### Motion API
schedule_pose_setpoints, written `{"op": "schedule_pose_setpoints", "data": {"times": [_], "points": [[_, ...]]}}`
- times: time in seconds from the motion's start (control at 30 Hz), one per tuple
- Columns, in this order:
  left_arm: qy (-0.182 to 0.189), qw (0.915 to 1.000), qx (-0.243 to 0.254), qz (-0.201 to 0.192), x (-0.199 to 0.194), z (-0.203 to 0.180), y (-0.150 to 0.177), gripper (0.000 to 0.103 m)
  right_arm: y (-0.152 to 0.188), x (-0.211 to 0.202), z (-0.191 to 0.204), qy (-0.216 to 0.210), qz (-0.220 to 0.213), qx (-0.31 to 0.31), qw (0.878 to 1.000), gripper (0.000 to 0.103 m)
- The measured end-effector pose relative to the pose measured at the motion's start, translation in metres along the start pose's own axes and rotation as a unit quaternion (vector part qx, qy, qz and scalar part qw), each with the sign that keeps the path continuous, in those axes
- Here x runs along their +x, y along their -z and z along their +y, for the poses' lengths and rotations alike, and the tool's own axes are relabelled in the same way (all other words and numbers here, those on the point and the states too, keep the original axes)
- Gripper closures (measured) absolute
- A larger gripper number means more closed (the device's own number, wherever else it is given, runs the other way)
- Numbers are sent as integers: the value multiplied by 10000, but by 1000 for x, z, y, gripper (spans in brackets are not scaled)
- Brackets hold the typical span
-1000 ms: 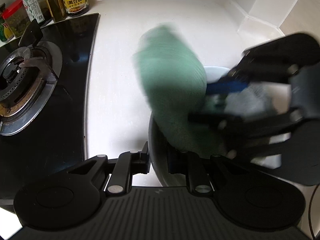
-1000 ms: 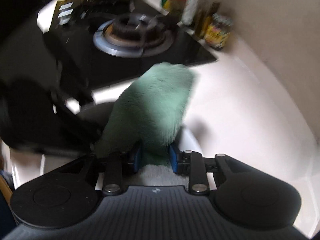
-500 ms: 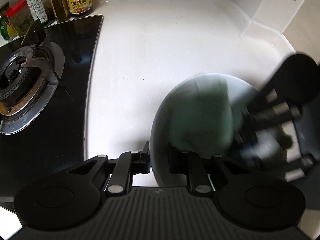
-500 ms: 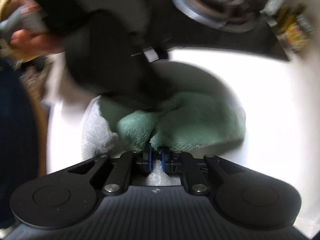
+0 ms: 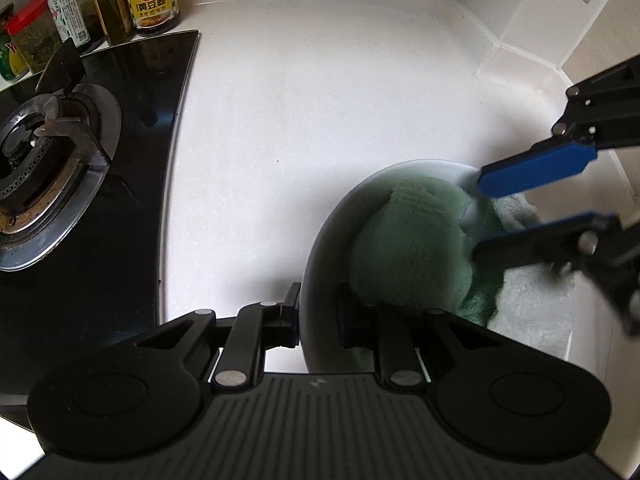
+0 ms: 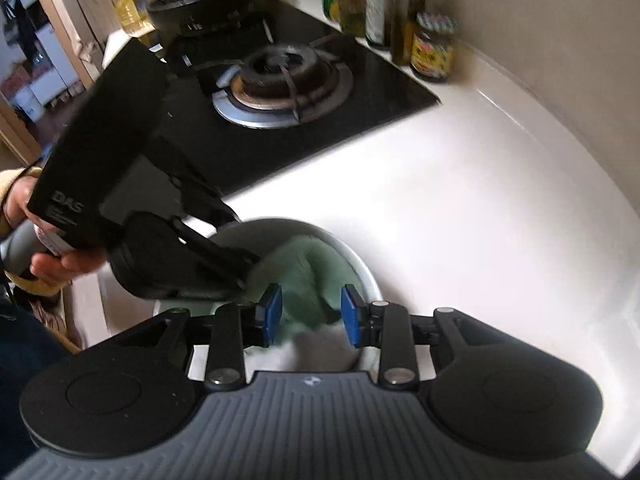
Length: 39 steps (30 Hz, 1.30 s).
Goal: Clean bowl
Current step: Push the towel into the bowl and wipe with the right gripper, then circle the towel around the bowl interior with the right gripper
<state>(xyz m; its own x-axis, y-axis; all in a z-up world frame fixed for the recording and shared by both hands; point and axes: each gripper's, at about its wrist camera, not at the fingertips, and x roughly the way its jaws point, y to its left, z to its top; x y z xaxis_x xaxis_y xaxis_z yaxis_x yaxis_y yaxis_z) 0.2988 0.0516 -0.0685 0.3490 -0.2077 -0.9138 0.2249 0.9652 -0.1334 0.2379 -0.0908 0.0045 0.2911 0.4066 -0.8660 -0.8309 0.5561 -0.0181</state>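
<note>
A white bowl [image 5: 332, 224] stands on the counter, and my left gripper [image 5: 318, 316] is shut on its near rim, one finger inside and one outside. A fluffy green cloth [image 5: 408, 248] with a white underside lies bunched inside the bowl. My right gripper [image 5: 478, 216] hovers over the bowl's right side, its jaws opening wide; the blue pads [image 5: 536, 172] touch nothing. In the right wrist view the cloth [image 6: 304, 272] shows below and between the spread right gripper [image 6: 312, 316], with the bowl [image 6: 360, 264] under it and the left gripper [image 6: 248, 268] on the rim.
A black gas stove [image 5: 52, 152] takes up the left, with jars and bottles [image 5: 152, 4] behind it. A dark pan [image 6: 208, 0] sits on the far burner. The white counter [image 5: 300, 100] runs to a tiled corner. A person's hand [image 6: 60, 264] holds the left gripper.
The right gripper carried the cloth down into the bowl, then let go, spread its jaws and rose. The cloth now lies loose in the bowl. The left gripper kept its hold.
</note>
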Motion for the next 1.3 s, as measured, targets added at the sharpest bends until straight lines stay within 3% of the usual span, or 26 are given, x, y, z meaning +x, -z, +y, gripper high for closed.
{"op": "schedule_pose_setpoints", "data": {"times": [0.17,0.3,0.37,0.4,0.53,0.6,0.73,0.83,0.93,1.03,1.13,1.2,1.3], "points": [[-26,10000,57,3,0,-2,1,83,-5,53,16,238,105,-1009,9946,75],[-79,9999,93,-12,-1,-4,2,82,0,81,18,12,333,-1020,9942,78],[-107,9999,72,-41,-1,-5,3,81,0,82,17,-88,390,-974,9944,92],[-130,9999,67,-61,-1,-7,3,80,-1,83,18,-165,460,-975,9940,93],[-187,9998,34,-99,-1,-9,4,78,-4,83,38,-156,908,-1717,9808,95],[-223,9997,43,-132,-2,-11,5,77,-5,84,46,-356,1349,-1936,9711,95],[-229,9995,3,-196,-2,-13,5,77,-10,85,42,-831,2024,-1497,9642,95],[-208,9996,8,-215,-2,-16,4,74,-15,79,30,-1329,2160,-1029,9618,95],[-216,9995,34,-228,-2,-17,3,73,-21,55,18,-1861,1969,-639,9605,95],[-254,9994,81,-224,-2,-17,0,74,-28,8,7,-2235,1387,-380,9641,95],[-169,9998,40,-81,0,-13,-4,78,-35,-23,0,-1419,810,-447,9855,95],[-95,9999,-17,32,0,-10,-7,83,-43,-42,-7,-719,145,-443,9963,94],[-130,9999,-35,74,-4,-8,-5,87,-45,-43,-4,-323,-330,-557,9974,94]]}}
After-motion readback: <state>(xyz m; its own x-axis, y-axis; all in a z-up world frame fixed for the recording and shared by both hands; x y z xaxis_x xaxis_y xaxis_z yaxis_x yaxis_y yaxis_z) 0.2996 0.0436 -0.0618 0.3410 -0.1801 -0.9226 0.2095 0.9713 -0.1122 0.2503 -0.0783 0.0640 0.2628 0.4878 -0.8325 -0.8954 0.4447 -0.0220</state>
